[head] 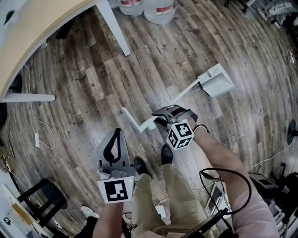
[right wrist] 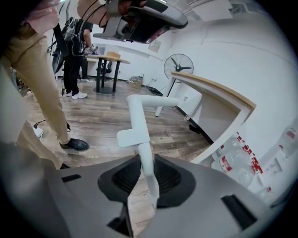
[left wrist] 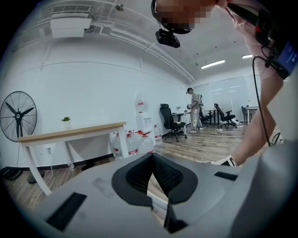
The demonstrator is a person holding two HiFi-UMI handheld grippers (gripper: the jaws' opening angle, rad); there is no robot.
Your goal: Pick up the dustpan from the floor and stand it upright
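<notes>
My right gripper jaws are clamped on the dustpan handle, with the pan at 2 o'clock on the floor. My left gripper jaws are together and empty. I'd keep the grip firm and pivot slowly on the pan.

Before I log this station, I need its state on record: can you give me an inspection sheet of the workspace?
Surface: wood-plank floor, no spill seen.
Job's things: white long-handled dustpan, pan end away from the person.
Clutter: water jugs by the table.
Grippers: right gripper shut on the dustpan's handle; left gripper shut, empty.
Cables: white cable with plug on the floor; black cable along the right arm.
Surroundings: wooden table, black chair, standing fan.
</notes>
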